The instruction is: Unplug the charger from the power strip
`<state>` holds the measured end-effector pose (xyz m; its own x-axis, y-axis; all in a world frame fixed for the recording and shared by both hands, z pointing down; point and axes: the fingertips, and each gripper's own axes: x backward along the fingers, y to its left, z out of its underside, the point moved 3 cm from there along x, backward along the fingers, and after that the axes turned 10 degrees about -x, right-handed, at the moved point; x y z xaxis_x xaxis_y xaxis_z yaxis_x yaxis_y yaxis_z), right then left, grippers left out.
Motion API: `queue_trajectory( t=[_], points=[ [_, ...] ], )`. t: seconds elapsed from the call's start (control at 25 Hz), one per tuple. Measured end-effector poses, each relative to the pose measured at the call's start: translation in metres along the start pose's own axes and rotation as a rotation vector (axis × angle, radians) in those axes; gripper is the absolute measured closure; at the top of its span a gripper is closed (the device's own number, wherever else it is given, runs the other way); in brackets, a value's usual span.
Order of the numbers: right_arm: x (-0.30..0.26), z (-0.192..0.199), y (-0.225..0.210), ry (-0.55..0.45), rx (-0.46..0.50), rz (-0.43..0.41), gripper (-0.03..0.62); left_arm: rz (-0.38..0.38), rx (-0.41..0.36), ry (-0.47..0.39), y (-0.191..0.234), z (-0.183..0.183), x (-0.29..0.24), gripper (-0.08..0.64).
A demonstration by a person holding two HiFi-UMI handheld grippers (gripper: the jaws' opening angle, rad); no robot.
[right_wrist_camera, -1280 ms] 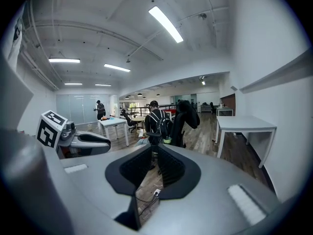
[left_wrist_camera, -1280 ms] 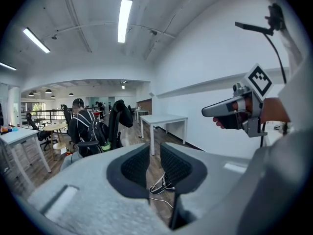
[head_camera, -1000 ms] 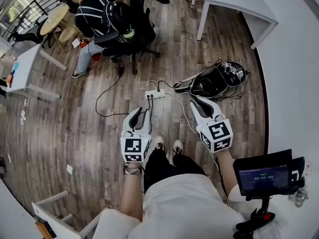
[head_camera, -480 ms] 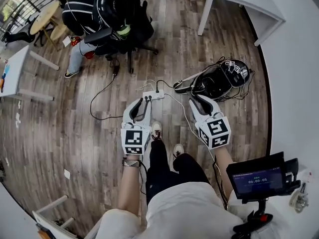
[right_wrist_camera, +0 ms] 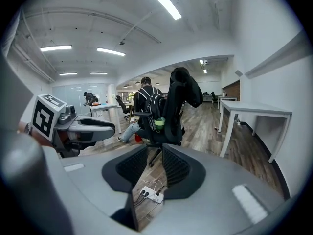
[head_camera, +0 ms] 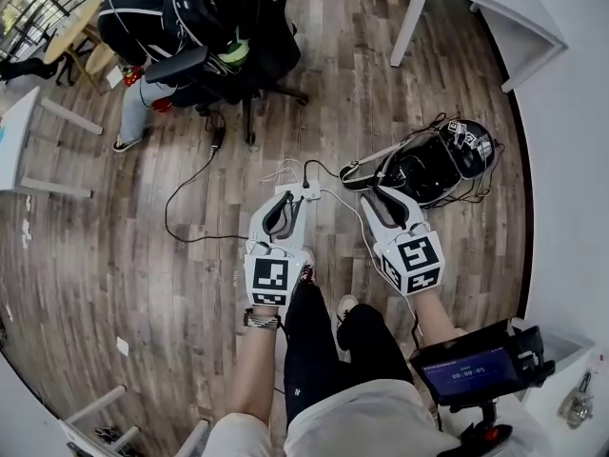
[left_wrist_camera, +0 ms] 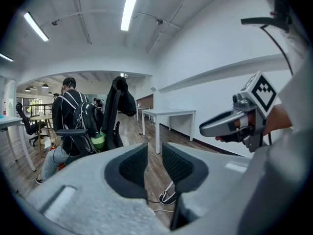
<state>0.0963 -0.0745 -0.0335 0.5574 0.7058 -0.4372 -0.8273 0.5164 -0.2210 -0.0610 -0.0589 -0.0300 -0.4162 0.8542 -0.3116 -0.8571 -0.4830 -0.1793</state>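
Head view: wood-plank floor [head_camera: 114,217], open office. White power strip [head_camera: 308,194] lies flat on the floor, just past the tips of the left gripper [head_camera: 288,204] and a little left of the right gripper [head_camera: 378,198]. Neither gripper touches it. Both are held side by side, above the person's shoes [head_camera: 344,307].

Right gripper view: the strip shows on the floor through the gap low between the jaws, with black plugs [right_wrist_camera: 142,192] seated in it and thin cables running off. Can't tell which plug is the charger.

Jaws: both grippers have just been opening. Each has a narrow gap, pads apart, with nothing between them.

Room:
- A black cable [head_camera: 186,208] loops across the planks to the left.
- A black device in a tangle of cables [head_camera: 428,165] sits on the floor to the right, near the white wall [head_camera: 571,160].
- An office chair [head_camera: 257,60] with a seated person [head_camera: 133,12] stands further back.
- A white table [head_camera: 476,3] is at top right.
- A small mounted screen [head_camera: 471,369] is at bottom right.
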Motion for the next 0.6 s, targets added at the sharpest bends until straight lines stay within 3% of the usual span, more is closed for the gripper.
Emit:
queue_trajectory(
  t=[0.6],
  points=[
    [-0.142,0.163,-0.067,0.055,-0.048,-0.006,0.491,0.031,0.022,0.065,0.003,0.201,-0.110,0.474]
  ],
)
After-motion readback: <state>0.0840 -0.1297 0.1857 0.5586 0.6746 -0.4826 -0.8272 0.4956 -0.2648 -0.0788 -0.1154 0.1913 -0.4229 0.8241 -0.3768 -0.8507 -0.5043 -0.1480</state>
